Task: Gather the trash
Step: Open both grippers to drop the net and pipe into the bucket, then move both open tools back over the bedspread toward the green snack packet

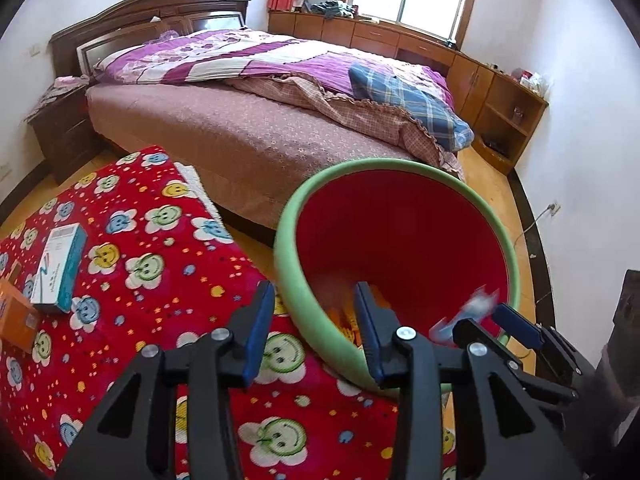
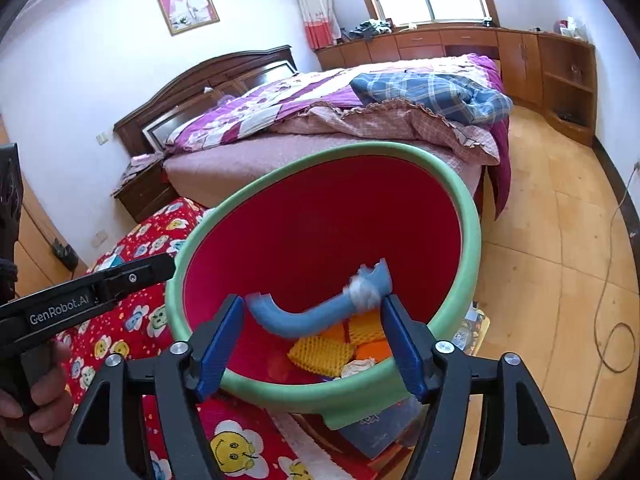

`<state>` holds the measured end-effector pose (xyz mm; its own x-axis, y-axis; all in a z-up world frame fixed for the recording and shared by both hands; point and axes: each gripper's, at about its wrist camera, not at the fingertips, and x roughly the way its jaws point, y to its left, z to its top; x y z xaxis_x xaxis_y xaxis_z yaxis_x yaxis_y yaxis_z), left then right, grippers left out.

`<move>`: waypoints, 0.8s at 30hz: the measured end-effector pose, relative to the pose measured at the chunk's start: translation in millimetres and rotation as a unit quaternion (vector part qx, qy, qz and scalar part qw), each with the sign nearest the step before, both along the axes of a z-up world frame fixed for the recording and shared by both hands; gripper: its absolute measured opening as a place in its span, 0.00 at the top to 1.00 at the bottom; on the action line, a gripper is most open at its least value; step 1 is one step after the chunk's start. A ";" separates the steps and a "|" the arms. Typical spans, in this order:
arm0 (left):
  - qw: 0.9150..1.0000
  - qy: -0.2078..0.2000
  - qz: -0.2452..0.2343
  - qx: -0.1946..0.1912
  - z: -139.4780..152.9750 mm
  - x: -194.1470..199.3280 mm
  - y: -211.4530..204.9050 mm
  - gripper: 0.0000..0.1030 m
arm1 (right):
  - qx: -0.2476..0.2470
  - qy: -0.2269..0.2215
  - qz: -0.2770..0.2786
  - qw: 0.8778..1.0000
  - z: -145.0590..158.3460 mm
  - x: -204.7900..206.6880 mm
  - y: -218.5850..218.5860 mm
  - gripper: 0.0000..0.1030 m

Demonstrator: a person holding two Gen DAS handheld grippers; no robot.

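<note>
Inside, the red bin (image 2: 320, 220) holds a blue tube (image 2: 316, 314) and orange foam netting (image 2: 324, 354)

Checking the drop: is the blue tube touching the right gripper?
Cannot tell. In the right wrist view the blue tube lies between the right gripper's fingers, blurred, its ends beside both pads; no plain gap or contact.

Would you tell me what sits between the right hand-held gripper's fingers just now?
In the right wrist view, a bent blue tube hangs over the bin, between the open hand-held gripper fingers, apparently untouched.
</note>
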<state>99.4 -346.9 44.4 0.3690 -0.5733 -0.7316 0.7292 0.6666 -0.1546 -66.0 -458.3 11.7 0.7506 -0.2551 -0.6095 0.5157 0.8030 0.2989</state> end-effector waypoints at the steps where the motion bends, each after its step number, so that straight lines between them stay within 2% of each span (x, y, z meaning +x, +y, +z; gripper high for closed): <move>1: 1.000 0.001 0.004 -0.002 1.3 0.8 4.4 0.60 | 0.000 -0.004 0.001 1.000 0.9 -0.8 0.9 0.26; 10: 0.999 0.013 0.039 -0.015 6.4 5.1 41.2 0.60 | -0.016 -0.027 -0.008 0.999 16.7 -13.8 12.2 0.26; 24: 0.996 0.001 0.089 -0.018 16.6 14.7 110.5 0.60 | -0.011 -0.020 -0.005 1.000 26.9 -17.3 29.7 0.26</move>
